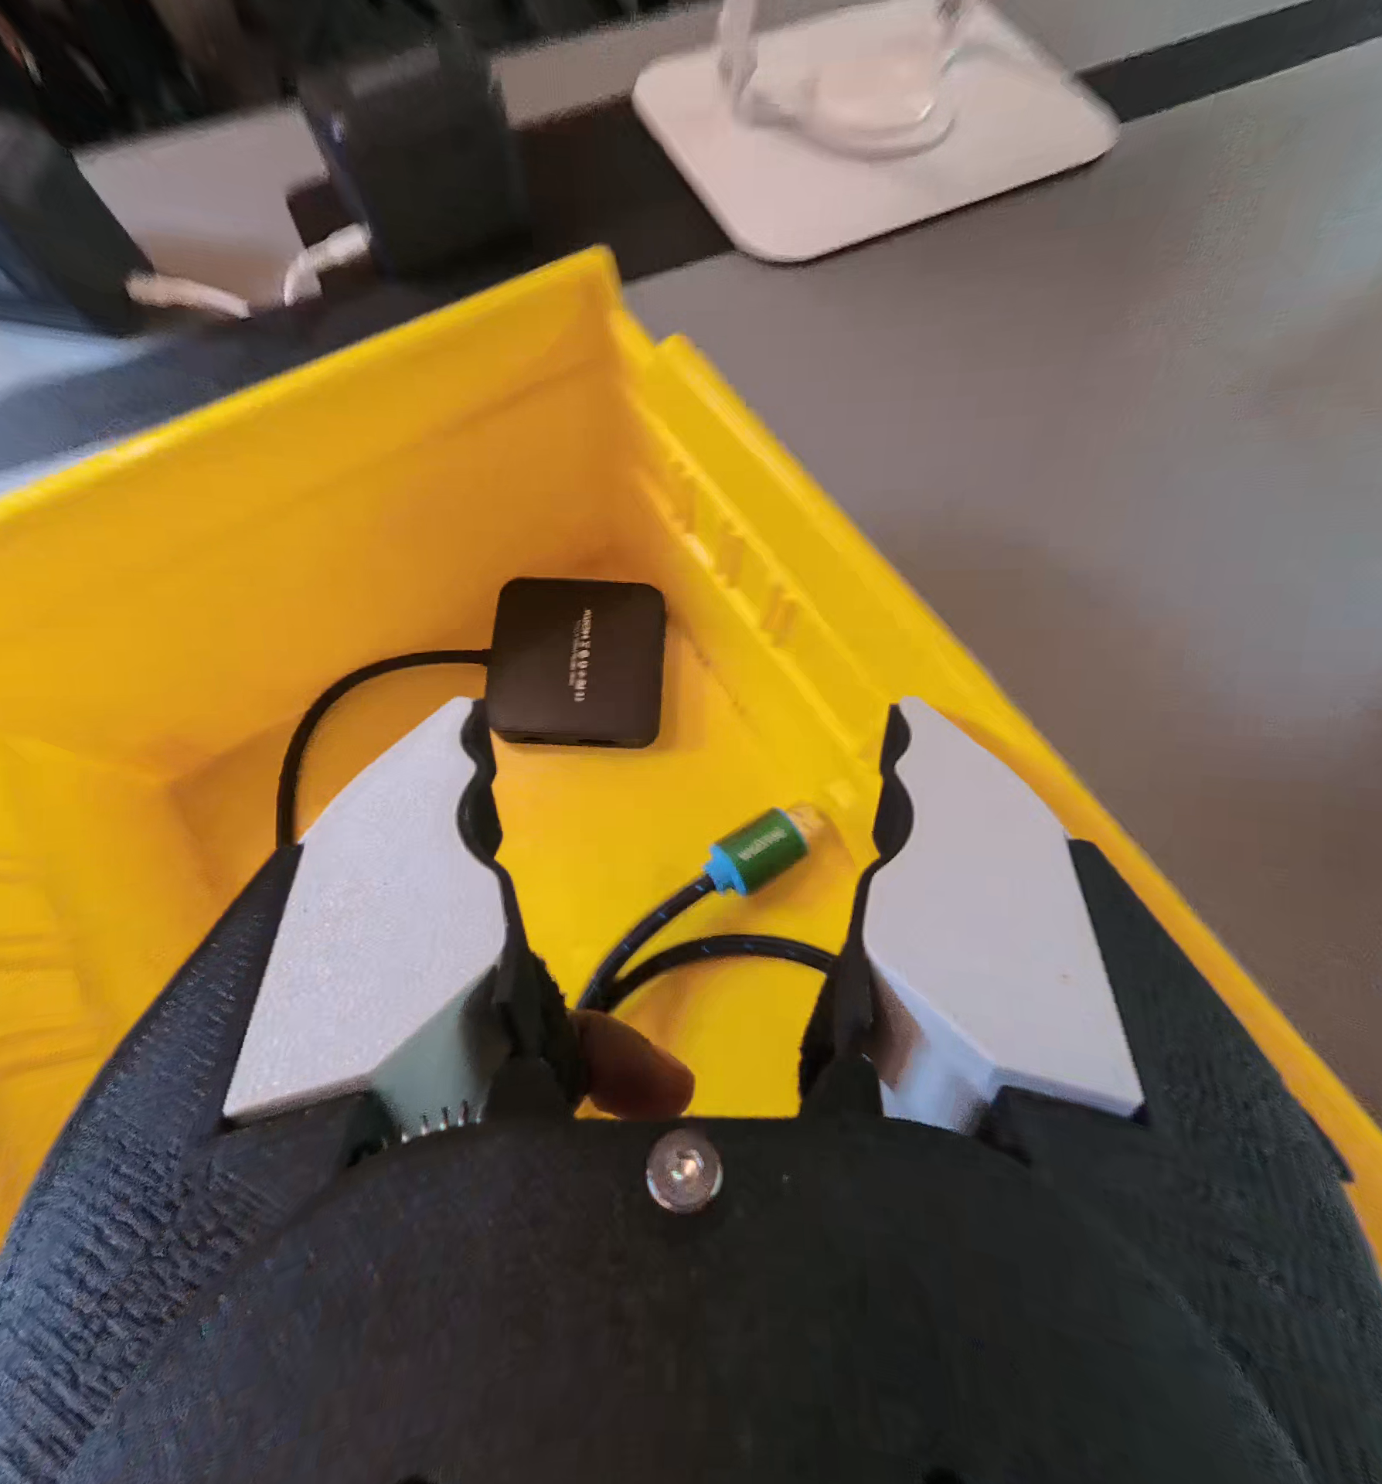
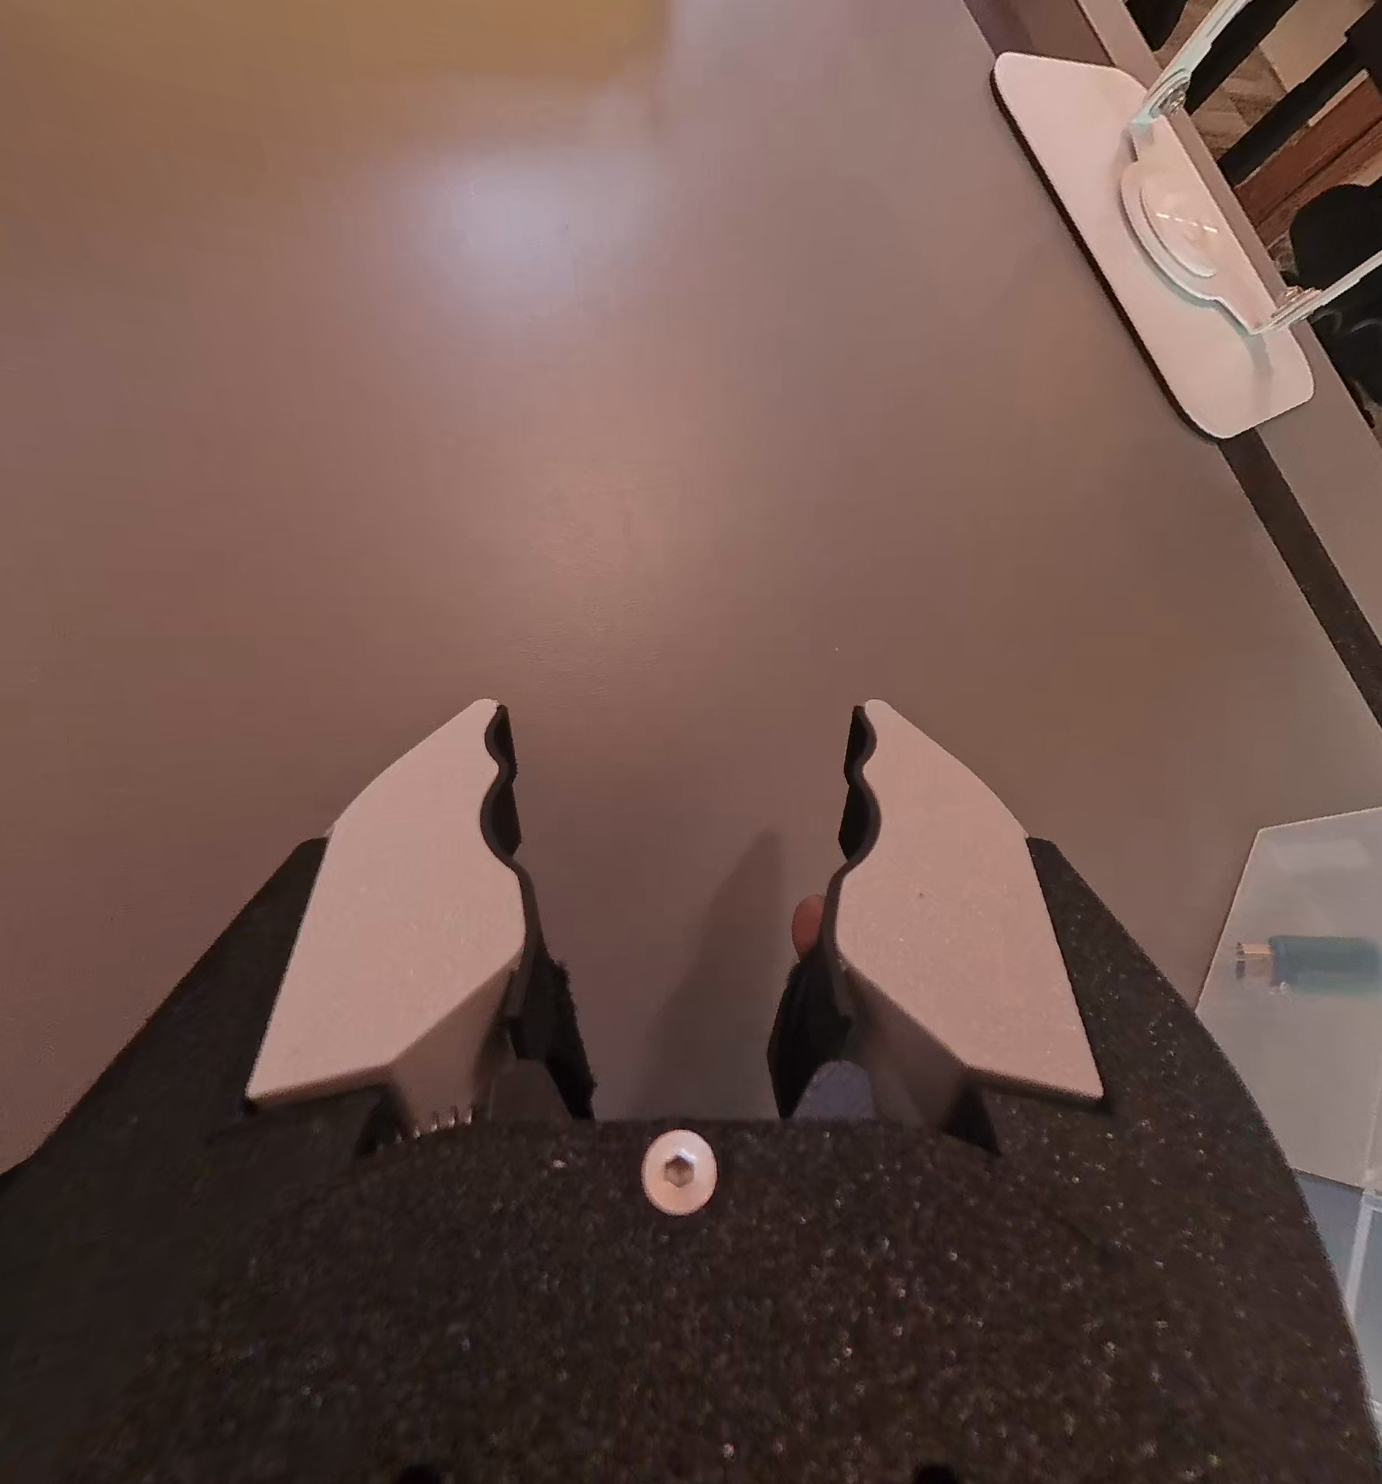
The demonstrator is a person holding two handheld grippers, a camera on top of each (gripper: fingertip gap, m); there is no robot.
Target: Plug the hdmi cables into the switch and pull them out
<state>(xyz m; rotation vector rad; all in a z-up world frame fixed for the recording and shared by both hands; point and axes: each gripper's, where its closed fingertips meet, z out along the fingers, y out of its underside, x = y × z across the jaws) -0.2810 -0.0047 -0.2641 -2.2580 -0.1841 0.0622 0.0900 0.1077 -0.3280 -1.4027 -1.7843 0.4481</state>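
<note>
Spread wide and empty, the left gripper (image 1: 684, 707) hangs over a yellow plastic bin (image 1: 270, 514) holding a flat black switch (image 1: 579, 662) and an unplugged green-ended braided cable (image 1: 756, 851); the right gripper (image 2: 681, 711), also spread, faces bare grey table (image 2: 511, 401).

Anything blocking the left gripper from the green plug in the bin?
Nothing visible. The left gripper is open over the yellow bin, and the green plug lies free on the bin floor between its fingers, its black cable trailing back underneath. The switch lies farther ahead.
</note>
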